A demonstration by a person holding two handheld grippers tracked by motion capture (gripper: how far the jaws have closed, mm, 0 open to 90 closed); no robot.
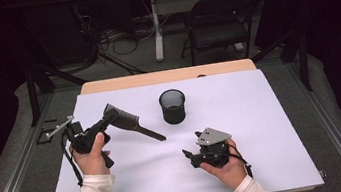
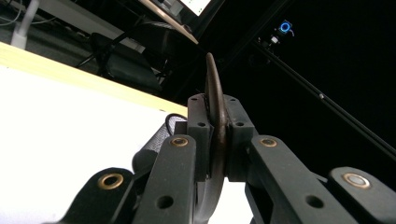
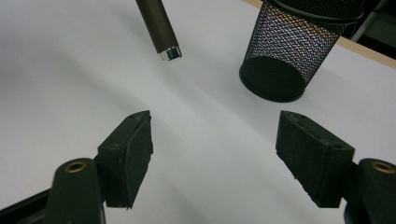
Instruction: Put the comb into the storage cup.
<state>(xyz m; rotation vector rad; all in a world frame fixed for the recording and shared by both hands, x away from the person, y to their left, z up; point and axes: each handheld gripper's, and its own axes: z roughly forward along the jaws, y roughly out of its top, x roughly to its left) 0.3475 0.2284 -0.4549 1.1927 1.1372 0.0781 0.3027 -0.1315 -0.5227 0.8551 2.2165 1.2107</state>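
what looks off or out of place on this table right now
Nothing stands out. The mesh pen cup stands upright on the white sheet, the left gripper clamps the comb by its toothed end, and the right gripper is open.

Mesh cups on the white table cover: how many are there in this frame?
1. The black mesh cup stands upright near the middle of the white cover, toward its far edge, beyond the open right gripper and just right of the comb held by the left gripper.
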